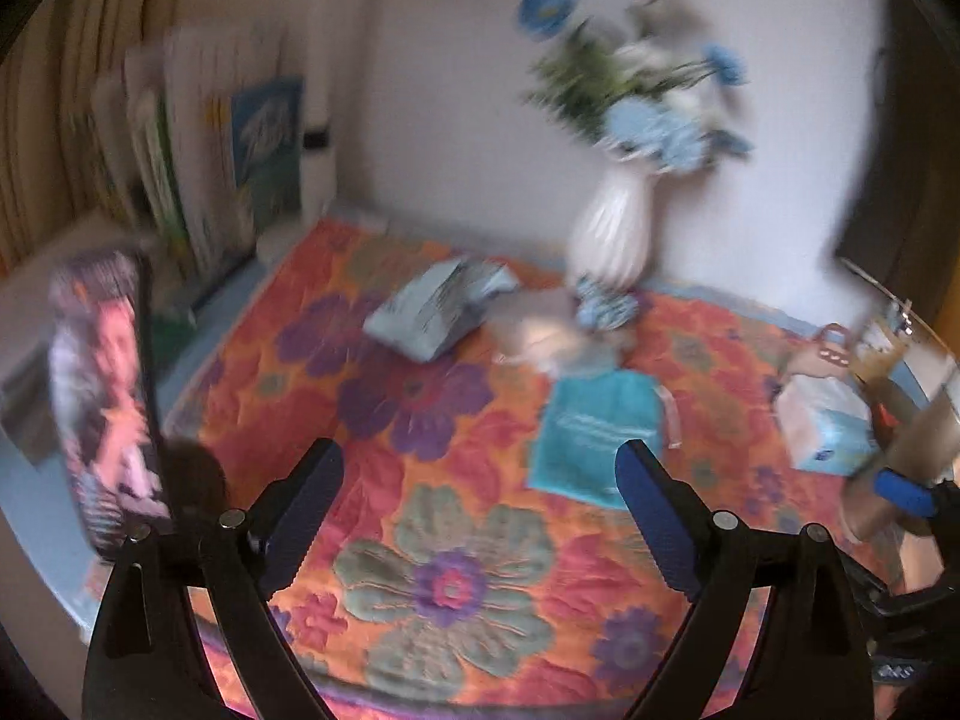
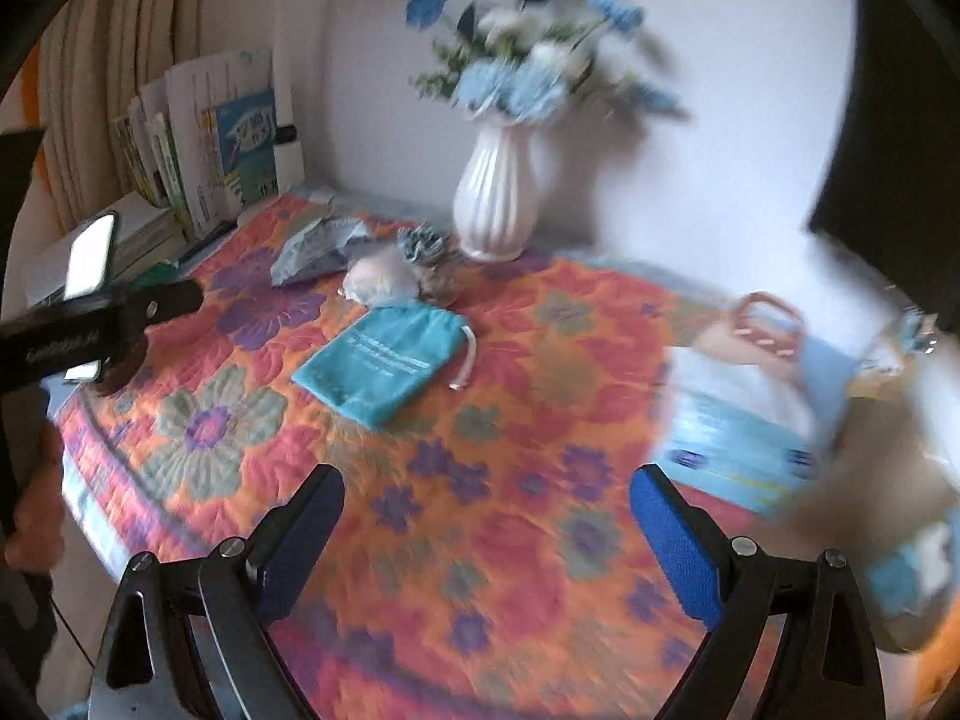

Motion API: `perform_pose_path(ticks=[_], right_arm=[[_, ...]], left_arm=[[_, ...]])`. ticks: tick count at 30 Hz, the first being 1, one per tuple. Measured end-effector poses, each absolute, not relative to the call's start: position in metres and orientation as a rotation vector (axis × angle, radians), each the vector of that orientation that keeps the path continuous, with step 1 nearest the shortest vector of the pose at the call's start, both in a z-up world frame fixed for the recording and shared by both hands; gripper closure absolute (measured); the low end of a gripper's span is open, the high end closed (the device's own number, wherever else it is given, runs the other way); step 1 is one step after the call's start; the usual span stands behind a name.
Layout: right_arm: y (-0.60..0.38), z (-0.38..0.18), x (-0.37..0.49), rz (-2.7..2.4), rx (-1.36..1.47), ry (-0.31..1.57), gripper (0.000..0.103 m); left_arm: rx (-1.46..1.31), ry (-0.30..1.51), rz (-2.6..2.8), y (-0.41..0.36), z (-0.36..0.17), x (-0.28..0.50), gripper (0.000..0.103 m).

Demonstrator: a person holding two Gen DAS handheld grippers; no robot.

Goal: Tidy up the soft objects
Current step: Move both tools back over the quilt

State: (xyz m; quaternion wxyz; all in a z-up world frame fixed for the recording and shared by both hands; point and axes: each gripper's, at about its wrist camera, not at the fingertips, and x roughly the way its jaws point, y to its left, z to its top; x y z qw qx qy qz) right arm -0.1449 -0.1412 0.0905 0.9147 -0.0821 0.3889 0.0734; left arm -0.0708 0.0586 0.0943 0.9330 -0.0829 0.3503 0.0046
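Both grippers hover over the quilt (image 2: 420, 510) on the tabletop, and both are wide apart – left gripper (image 1: 480, 516) fingers spread with nothing between them, right gripper (image 2: 486, 540) the same. Just past the left fingers lies the teal pouch (image 1: 591, 450), flat on the quilt, its white drawstring trailing off one side; in the right view it sits out in the middle (image 2: 381, 363). Off to the right, a tissue pack (image 2: 738, 420) – blurred, hard to read. Further back, a cluster of soft things: a pale blue packet (image 1: 441, 306), a whitish bundle (image 2: 378, 279) beside it, and a blue-and-white patterned bundle (image 2: 426, 246) touching that, right at the foot of the vase (image 2: 498, 192). Blue and white flowers (image 2: 522, 72) fill the vase against the wall. Far left, books (image 2: 222, 132) stand upright
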Motion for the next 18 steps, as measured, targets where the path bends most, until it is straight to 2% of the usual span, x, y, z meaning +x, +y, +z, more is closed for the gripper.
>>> perform_pose_path(ticks=[6, 18], right_arm=[[-0.132, 0.044, -0.096, 0.09, -0.185, 0.809, 0.008], [-0.135, 0.025, -0.091, 0.067, -0.157, 0.8, 0.007]], left_arm=[[-0.16, 0.748, 0.037, 0.065, 0.047, -0.046, 0.012], [-0.193, 0.775, 0.036, 0.071, 0.031, -0.04, 0.011]])
